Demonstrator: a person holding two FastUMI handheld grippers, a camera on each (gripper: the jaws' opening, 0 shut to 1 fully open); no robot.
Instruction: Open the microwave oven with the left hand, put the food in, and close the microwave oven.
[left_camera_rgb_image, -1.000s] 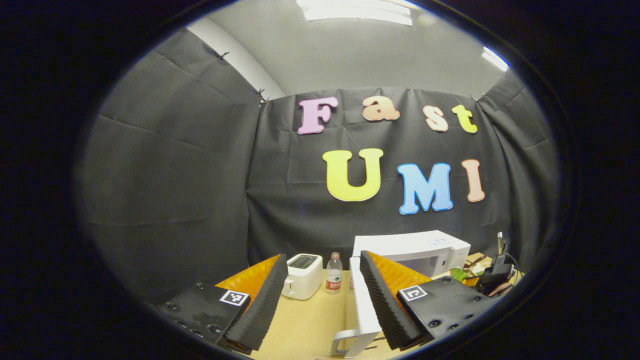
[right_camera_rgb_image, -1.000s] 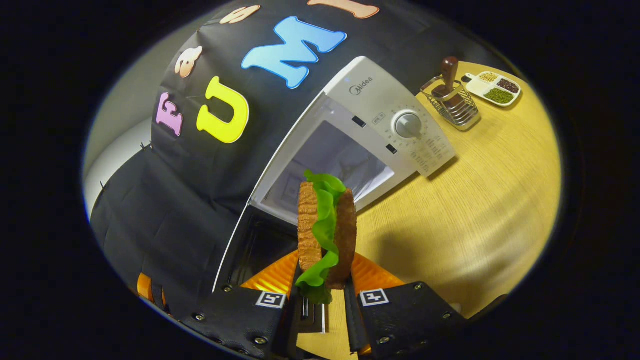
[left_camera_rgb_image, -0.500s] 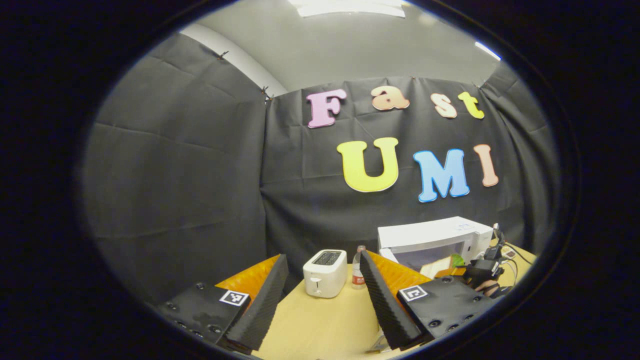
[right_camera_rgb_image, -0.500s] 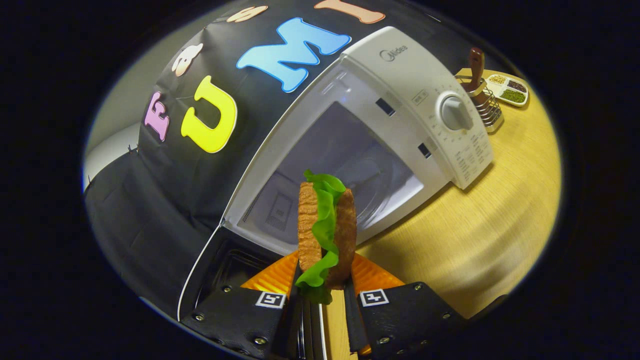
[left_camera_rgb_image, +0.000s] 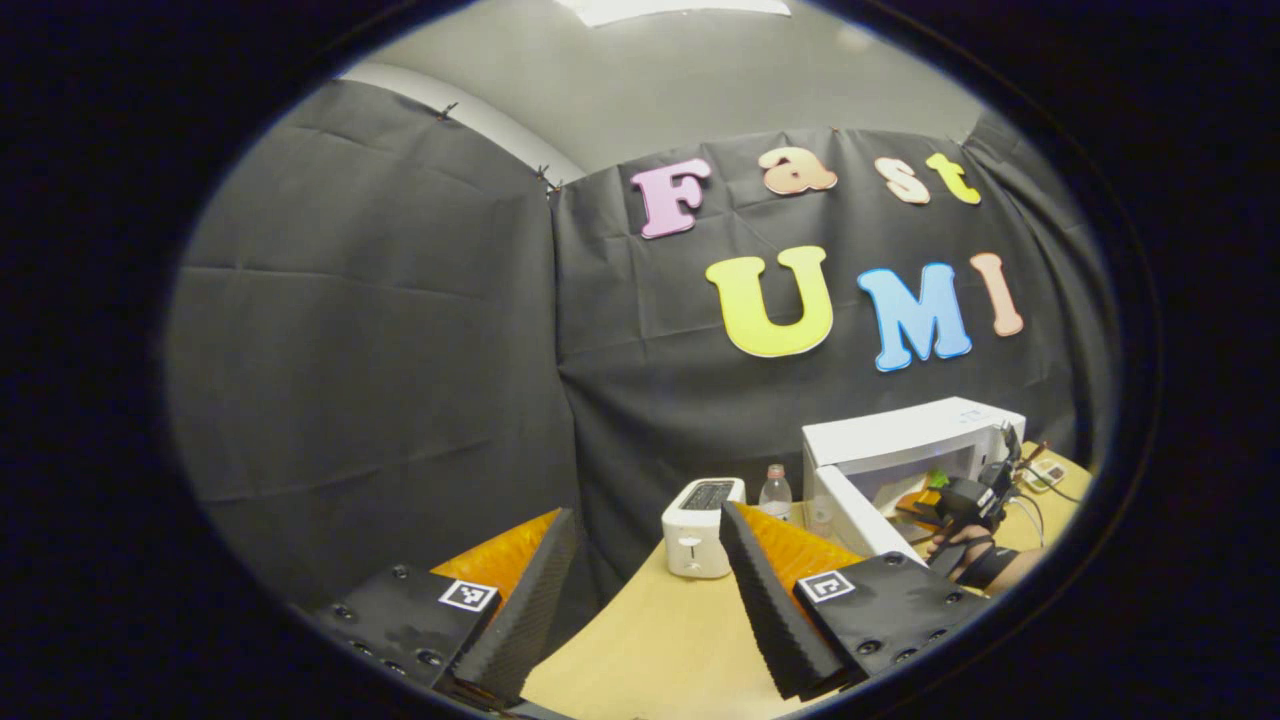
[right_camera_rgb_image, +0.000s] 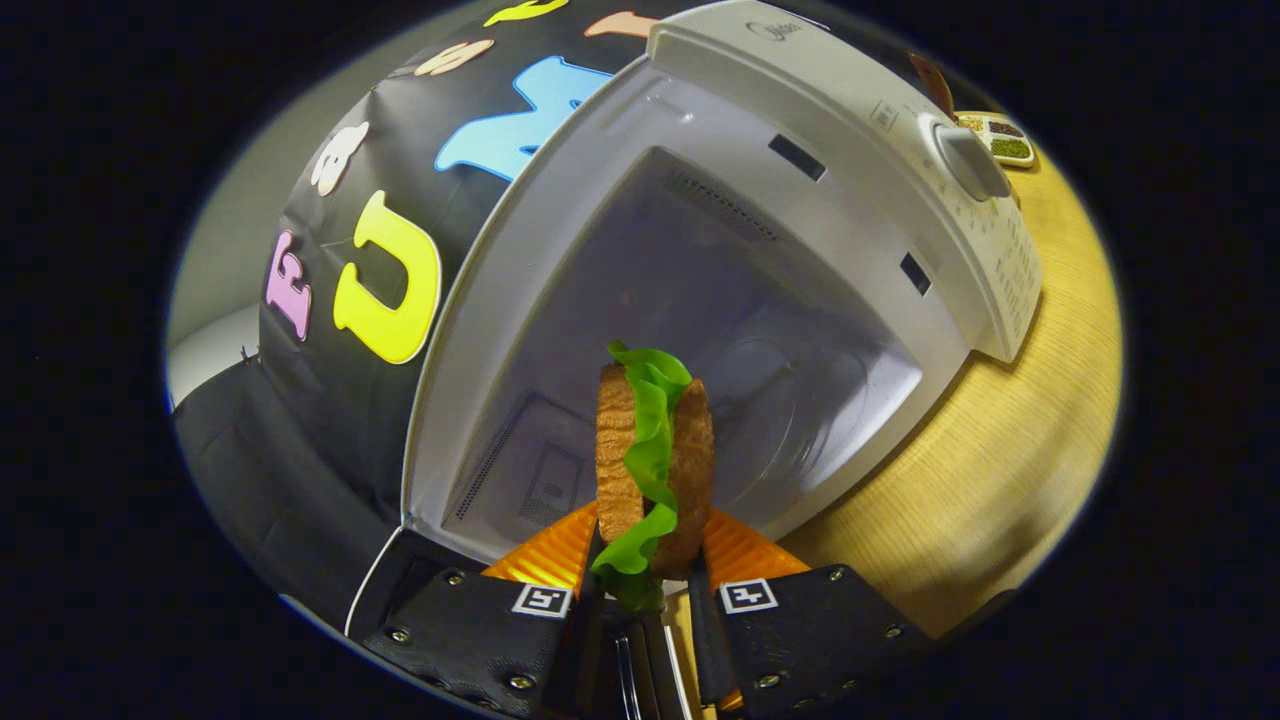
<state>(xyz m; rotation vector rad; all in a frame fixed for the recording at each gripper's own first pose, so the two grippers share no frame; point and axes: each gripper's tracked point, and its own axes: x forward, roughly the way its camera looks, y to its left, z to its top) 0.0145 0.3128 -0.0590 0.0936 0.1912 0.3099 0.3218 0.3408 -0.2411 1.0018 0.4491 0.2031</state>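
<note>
Green lettuce marked the sandwich (right_camera_rgb_image: 652, 470) clamped in the right gripper (right_camera_rgb_image: 645, 590), which had advanced until the open microwave (right_camera_rgb_image: 700, 330) cavity lay directly ahead. The left gripper (left_camera_rgb_image: 640, 600), spread wide and empty, had drawn away. Insertion looked imminent.

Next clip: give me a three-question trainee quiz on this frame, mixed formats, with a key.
1. True or false: the microwave door is shut.
2. What does the right gripper hold? A) a bottle B) a sandwich C) a toaster
3. Fill in: on the table in the left gripper view, a bottle stands between the microwave and the white ____.

Key
1. False: the door stands open and the cavity shows.
2. B, clamped between the jaws.
3. Toaster. The left gripper is open, holding nothing.
</note>
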